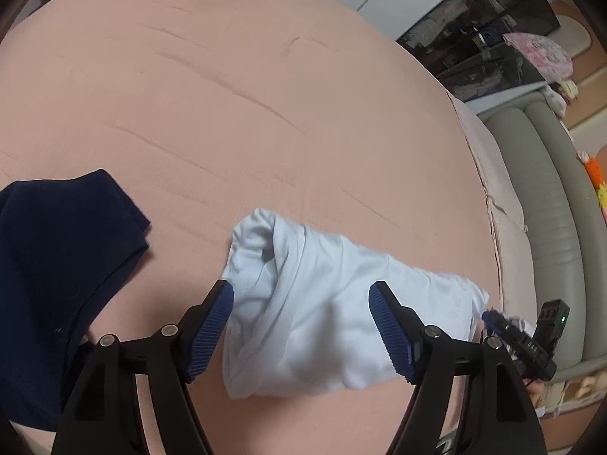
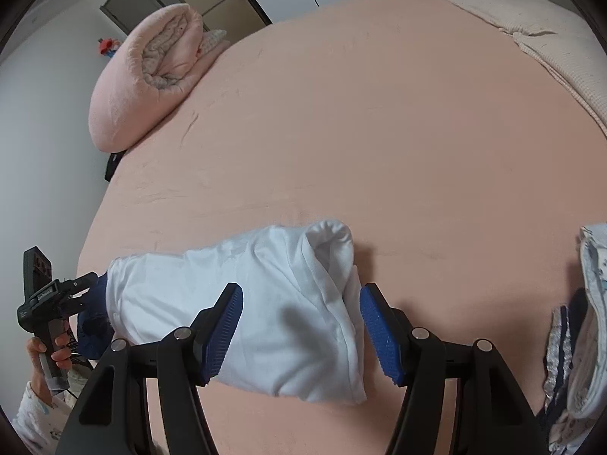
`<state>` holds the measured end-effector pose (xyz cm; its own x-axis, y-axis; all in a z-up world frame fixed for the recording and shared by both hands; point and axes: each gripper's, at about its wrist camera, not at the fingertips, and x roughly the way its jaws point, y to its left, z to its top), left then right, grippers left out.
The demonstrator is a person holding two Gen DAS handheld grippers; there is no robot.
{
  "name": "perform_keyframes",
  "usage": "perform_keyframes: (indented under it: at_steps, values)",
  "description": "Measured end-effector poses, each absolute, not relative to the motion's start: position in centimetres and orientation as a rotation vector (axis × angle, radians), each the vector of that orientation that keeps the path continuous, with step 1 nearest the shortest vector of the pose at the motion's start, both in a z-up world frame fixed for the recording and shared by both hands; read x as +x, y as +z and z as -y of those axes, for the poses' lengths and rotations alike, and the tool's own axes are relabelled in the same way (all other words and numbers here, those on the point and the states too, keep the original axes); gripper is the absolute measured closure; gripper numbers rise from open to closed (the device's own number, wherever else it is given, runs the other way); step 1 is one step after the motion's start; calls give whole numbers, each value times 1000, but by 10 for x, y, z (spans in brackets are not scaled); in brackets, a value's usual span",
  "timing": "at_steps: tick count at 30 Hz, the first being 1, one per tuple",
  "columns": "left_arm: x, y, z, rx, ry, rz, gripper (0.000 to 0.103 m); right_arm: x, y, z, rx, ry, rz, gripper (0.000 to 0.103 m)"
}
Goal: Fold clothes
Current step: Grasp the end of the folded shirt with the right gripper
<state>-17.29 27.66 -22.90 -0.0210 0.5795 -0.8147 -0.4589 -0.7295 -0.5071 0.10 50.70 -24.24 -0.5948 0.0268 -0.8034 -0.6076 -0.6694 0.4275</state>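
White T-shirt (image 1: 322,314) was lying in a soft, rumpled bundle on the pink bed sheet (image 1: 227,113), smooth and only lightly creased, so a decent folding surface. Both grippers, left gripper (image 1: 301,295) and right gripper (image 2: 301,295), hovered over opposite ends with jaws spread, ribbed blue pads pinching nothing. Navy garment (image 1: 57,265) sat off to the side, probably waiting its turn.

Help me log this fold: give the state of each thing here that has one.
white garment: folded into a bundle, lying on the bed, released
left hand-held gripper: open, straddling the bundle
right hand-held gripper: open, over the bundle's other end
navy garment: spread loosely, unfolded
pink duvet: rolled up
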Motion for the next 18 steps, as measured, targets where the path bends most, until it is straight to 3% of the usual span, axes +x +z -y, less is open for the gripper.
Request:
perform_keyframes:
  at_steps: [4, 10, 12, 18]
  values:
    - [-176, -243, -286, -1576, 1835, 183, 30, -19, -249, -511, -1158, 2254, -962, 39]
    - [-183, -261, -288, -1635, 1900, 138, 30, -13, -269, -527, -1115, 2174, -1056, 40]
    - [-196, -271, -279, -1669, 1914, 123, 30, -8, -279, -532, -1128, 2138, -1076, 45]
    - [-197, -276, -277, -1660, 1927, 85, 29, -2, -289, -528, -1140, 2124, -976, 47]
